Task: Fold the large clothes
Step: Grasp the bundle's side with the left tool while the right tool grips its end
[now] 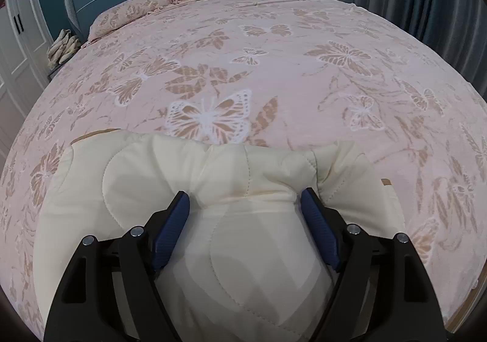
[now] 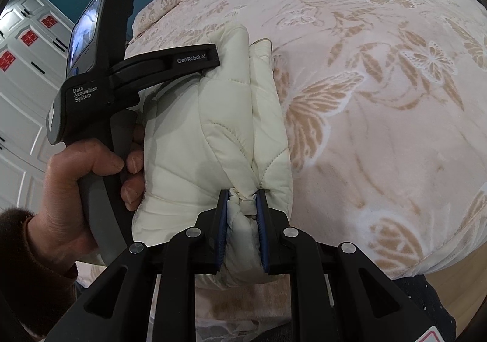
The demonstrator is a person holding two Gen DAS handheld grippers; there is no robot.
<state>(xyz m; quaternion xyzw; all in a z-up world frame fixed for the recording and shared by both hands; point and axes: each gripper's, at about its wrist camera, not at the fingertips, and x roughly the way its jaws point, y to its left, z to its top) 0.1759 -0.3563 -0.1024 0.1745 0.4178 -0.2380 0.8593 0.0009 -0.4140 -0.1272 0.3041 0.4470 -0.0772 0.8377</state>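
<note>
Pinching a bunched bit of the puffy cream coat (image 2: 213,141) tight, the right gripper (image 2: 242,214) kept the folded bundle together near the bed's (image 2: 380,129) bottom edge, while the left gripper (image 1: 245,205) had its jaws spread wide around the top fold.

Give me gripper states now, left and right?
Left gripper: open, fingers straddling the cream quilted jacket, not clamped.
Right gripper: shut on a bunched fold of the jacket.
</note>
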